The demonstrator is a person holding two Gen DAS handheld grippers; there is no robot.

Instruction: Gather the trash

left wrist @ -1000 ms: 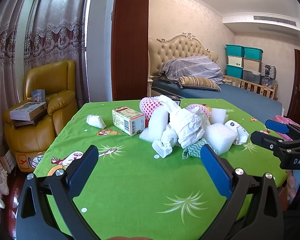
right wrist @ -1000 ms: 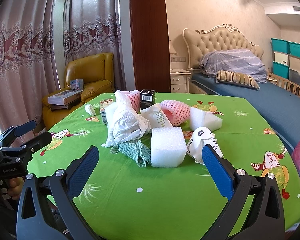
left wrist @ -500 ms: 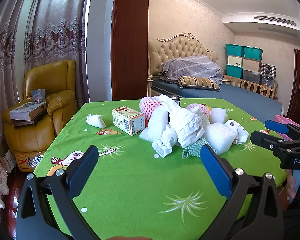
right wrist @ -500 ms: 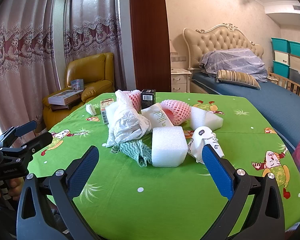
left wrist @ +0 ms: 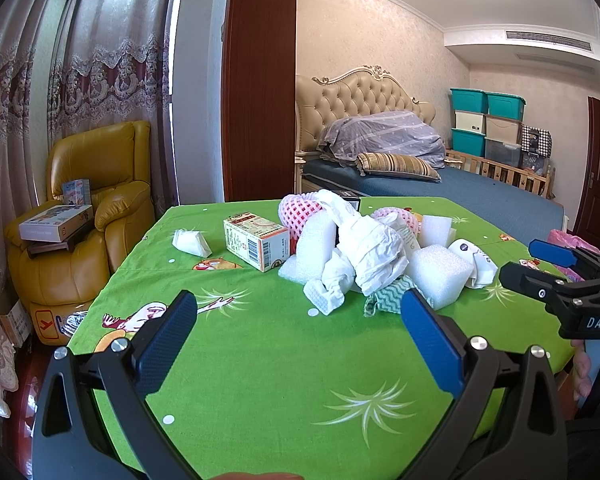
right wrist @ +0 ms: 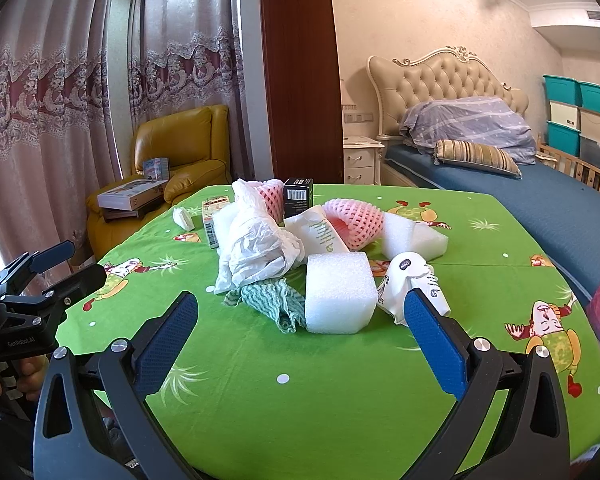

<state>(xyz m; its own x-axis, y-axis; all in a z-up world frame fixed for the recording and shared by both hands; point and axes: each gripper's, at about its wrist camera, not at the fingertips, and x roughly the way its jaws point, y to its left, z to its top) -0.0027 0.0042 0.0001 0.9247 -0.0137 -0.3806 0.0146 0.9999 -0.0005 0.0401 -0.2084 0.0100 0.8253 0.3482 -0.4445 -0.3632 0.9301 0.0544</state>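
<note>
Right wrist view: we count two pink nets (right wrist: 356, 222), three foam blocks (right wrist: 337, 292); both tools, left tool (left wrist: 300, 320) and right tool (right wrist: 300, 320), gape wide, empty.

Tablecloth (right wrist: 340, 400): matt green printed cloth; foam block (right wrist: 337, 292): white, fine-pored, matt; plastic bag (right wrist: 256, 248): white, crinkled, faint sheen; rag (right wrist: 274, 300): teal-white woven cloth; fruit net (right wrist: 356, 222): pink foam mesh; carton (left wrist: 256, 240): printed cardboard; gripper pads (right wrist: 434, 340): blue, textured.
</note>
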